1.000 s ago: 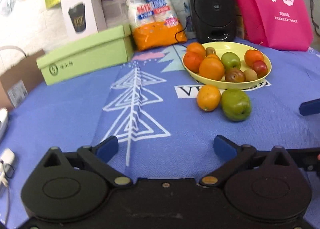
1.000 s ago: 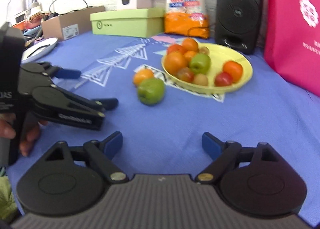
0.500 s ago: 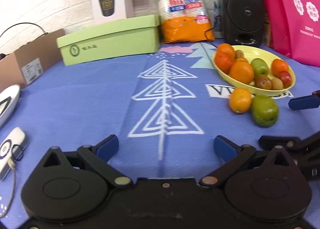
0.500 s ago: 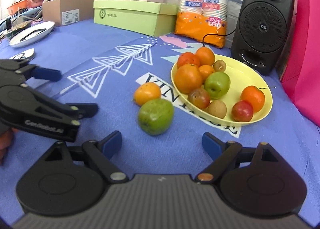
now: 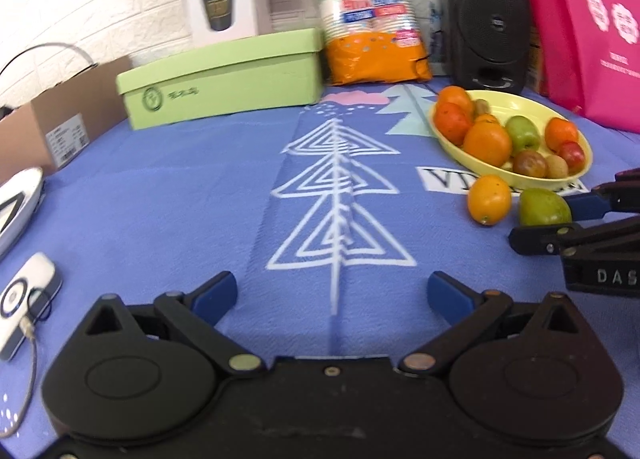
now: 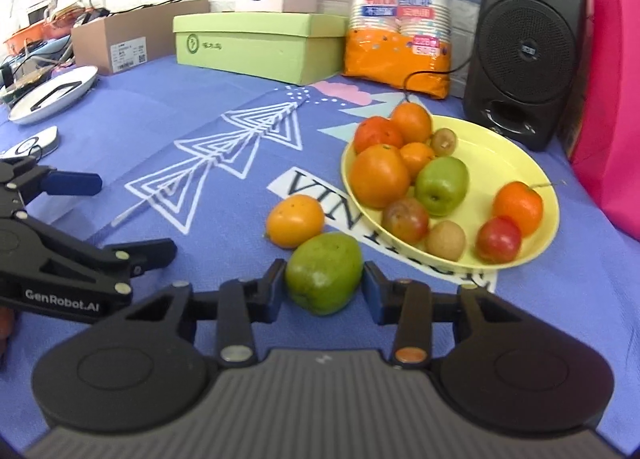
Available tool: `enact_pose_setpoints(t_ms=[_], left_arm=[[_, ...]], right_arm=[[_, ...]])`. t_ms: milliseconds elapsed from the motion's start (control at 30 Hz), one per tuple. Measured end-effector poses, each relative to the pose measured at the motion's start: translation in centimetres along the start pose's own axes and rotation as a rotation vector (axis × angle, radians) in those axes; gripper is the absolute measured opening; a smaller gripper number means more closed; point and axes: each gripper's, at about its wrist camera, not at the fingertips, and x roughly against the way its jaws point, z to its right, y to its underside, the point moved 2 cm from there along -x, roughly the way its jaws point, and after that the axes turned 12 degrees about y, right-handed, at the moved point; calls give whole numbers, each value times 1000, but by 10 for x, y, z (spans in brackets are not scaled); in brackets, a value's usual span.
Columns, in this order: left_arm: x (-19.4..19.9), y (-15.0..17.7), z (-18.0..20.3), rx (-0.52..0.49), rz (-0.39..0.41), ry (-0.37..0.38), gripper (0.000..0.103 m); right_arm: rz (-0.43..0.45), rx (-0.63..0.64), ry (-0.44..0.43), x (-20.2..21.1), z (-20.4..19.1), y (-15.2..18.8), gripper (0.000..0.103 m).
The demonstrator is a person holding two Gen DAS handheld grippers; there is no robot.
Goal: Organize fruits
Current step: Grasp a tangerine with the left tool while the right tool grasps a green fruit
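Grasp step: right gripper (image 6: 324, 289) fingers narrowed around green mango (image 6: 325, 273) on the cloth at 7 o'clock of yellow plate (image 6: 496, 157), contact unclear; left gripper (image 5: 332, 293) wide, empty; next probably squeeze, lift to plate.

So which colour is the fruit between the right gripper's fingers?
Green, on the mango; right wrist view shows it best.

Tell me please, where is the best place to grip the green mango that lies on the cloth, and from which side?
Grip the green mango across its widest middle, coming low from the near side, away from the yellow plate. It lies on its side with rounded flanks free, while the orange fruit sits close behind it. The right gripper already brackets it this way; contact is unclear. The left gripper is open, apart.
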Motion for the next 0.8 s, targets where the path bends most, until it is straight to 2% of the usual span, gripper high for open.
enact_pose_setpoints(t_ms=[233, 400, 500, 667, 800], left_arm=[[-19, -17, 40, -126, -5, 68, 103], [-26, -18, 73, -232, 2, 173, 101], [-31, -21, 80, -251, 2, 204, 99], [-44, -31, 82, -214, -15, 246, 84], [-49, -36, 91, -226, -15, 276, 60]], right_arm=[[-27, -79, 43, 16, 32, 18, 40], [-23, -99, 50, 33, 58, 39, 40], [-23, -125, 61, 42, 75, 49, 40], [-17, -169, 64, 46, 89, 59, 40], [-13, -166, 64, 46, 88, 59, 40]])
